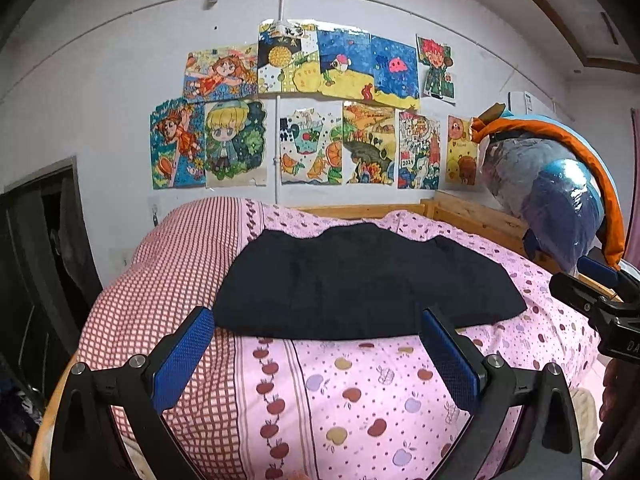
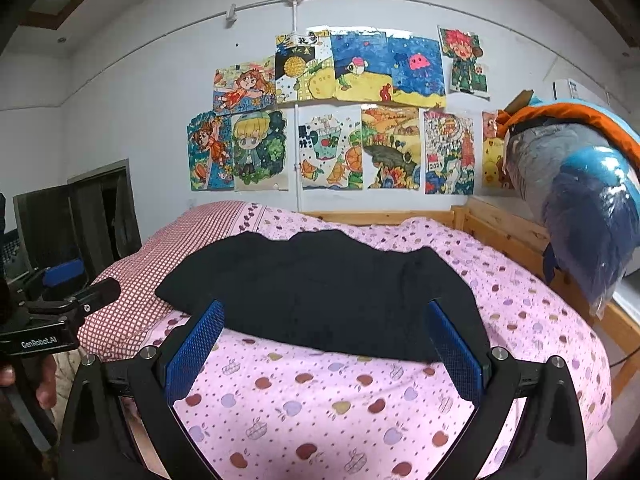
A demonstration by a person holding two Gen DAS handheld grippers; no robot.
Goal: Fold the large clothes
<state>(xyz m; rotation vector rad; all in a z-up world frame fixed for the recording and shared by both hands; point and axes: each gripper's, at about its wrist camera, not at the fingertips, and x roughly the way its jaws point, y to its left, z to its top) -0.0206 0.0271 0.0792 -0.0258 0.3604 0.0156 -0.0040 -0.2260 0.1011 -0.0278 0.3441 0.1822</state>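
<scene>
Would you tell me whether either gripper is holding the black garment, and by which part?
Neither: the left gripper and right gripper are open, short of the black garment.

Wooden-framed bed [image 1: 472, 216] under a pink apple-print cover [image 2: 320, 408]; red-checked bedding [image 1: 160, 280] along the left side; black garment [image 2: 320, 292] spread flat on the cover.

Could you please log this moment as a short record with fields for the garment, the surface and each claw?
garment: black garment lying spread flat, not held
surface: bed with pink apple-print cover; red checked cover on its left part
left claw: left claw open, short of the garment's near edge
right claw: right claw open, at the garment's near edge, gripping nothing
wall: drawings above the bed
</scene>
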